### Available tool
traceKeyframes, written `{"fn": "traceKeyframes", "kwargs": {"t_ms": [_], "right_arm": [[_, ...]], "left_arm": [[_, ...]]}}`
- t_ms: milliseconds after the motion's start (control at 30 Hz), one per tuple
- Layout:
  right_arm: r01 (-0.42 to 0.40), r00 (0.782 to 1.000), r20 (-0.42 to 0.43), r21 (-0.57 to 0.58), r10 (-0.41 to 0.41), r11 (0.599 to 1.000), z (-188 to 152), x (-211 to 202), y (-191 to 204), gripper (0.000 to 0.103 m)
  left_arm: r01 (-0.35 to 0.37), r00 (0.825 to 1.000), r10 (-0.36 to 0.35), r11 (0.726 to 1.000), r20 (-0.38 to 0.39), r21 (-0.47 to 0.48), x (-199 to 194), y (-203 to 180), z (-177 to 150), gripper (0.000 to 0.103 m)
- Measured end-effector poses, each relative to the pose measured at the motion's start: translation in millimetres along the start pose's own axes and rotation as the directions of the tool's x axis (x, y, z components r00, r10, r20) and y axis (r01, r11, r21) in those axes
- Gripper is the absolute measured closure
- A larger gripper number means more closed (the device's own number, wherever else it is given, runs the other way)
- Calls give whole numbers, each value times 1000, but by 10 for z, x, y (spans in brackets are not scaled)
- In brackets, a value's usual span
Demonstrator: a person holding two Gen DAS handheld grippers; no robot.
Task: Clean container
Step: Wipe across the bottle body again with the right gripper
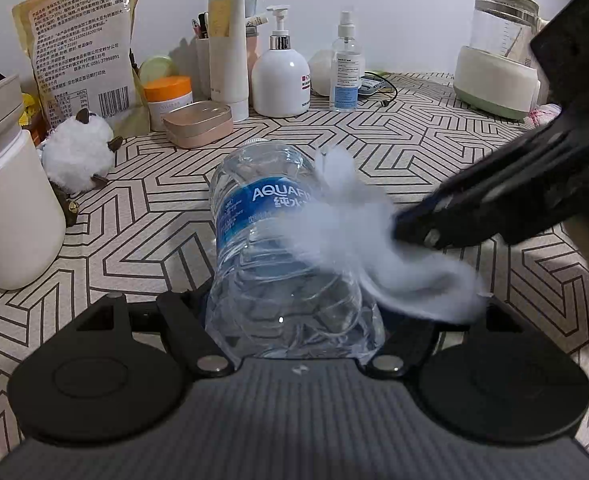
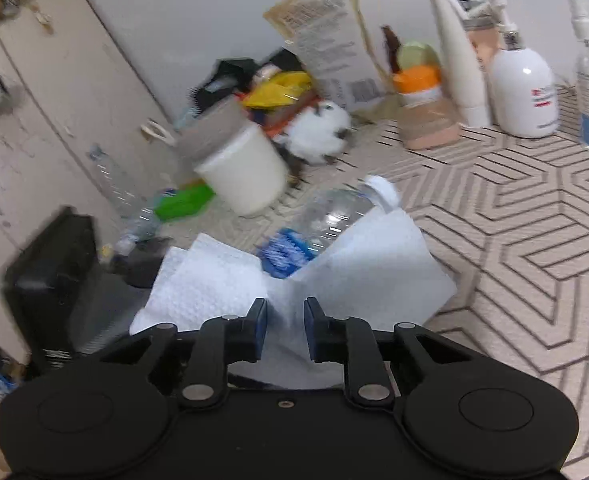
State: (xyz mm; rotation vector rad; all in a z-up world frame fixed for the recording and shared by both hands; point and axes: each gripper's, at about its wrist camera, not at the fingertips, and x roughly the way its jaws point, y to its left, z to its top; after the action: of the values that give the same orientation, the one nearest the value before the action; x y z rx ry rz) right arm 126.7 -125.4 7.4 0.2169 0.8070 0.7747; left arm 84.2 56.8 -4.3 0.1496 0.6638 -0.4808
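While the left gripper (image 1: 294,320) clamps its jaws against the base end of a clear Aquafina water bottle (image 1: 270,224), the bottle lies tilted away from the camera with its blue label facing up and its capped neck pointing toward the back of the table. In the right wrist view, the right gripper (image 2: 285,330) has its blue-padded fingers (image 2: 260,330) standing a little apart, and a white paper towel (image 2: 358,272) runs through the gap between them; the pads do not visibly press on it. The towel spreads out ahead of those fingers and drapes over the bottle's side, covering part of the label. In the left wrist view the towel is blurred and lies across the right flank of the bottle, with the right gripper reaching in from the right edge and its tips at the towel. The bottle and both grippers are above a tablecloth (image 1: 434,152) printed with dark geometric lines. To the left, near the bottle, stands a white cylindrical container (image 1: 14,208) with a grey lid, and just behind it sits a fluffy white plush toy (image 1: 78,156). Farther back lie a pink tin (image 1: 198,123) and an orange-lidded jar (image 1: 168,96). Against the wall stand a tan food bag (image 1: 82,48), a white pump bottle (image 1: 280,76), a clear spray bottle (image 1: 347,68) and, far right, a glass kettle (image 1: 498,52) on a pale base.
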Motion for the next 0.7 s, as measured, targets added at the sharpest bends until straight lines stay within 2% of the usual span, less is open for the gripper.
{"fn": "traceKeyframes", "kwargs": {"t_ms": [100, 267, 400, 433, 467, 500, 600, 633, 700], "right_arm": [[8, 1000, -22, 35, -7, 999, -8, 87, -75, 82], [5, 999, 37, 53, -7, 999, 51, 28, -36, 88], [-103, 991, 89, 56, 98, 993, 128, -5, 74, 88], [-95, 992, 88, 34, 91, 995, 146, 35, 128, 90], [-57, 994, 97, -3, 57, 998, 153, 75, 200, 100], [-6, 994, 110, -47, 12, 999, 157, 98, 276, 101], [168, 977, 159, -161, -143, 972, 167, 146, 462, 100], [209, 969, 171, -178, -179, 962, 177, 154, 487, 96], [234, 962, 180, -164, -204, 958, 221, 153, 450, 96]], "left_arm": [[-2, 1000, 2, 1000, 2, 4, 0, -6, 0, 28], [1, 1000, -1, 1000, 4, 2, 0, -5, -1, 28], [1, 1000, -1, 1000, 3, 2, 1, -8, -3, 28], [2, 1000, -2, 1000, 4, -1, 0, -3, -3, 28], [0, 1000, 0, 1000, 3, 1, 1, -6, -3, 28], [-2, 1000, 2, 1000, 3, 4, 3, -11, -3, 28], [-1, 1000, 1, 1000, 2, 4, 6, -12, 0, 28], [-1, 1000, 1, 1000, 1, 4, 6, -12, 1, 28], [0, 1000, 0, 1000, 1, 4, 8, -12, 4, 28]]}}
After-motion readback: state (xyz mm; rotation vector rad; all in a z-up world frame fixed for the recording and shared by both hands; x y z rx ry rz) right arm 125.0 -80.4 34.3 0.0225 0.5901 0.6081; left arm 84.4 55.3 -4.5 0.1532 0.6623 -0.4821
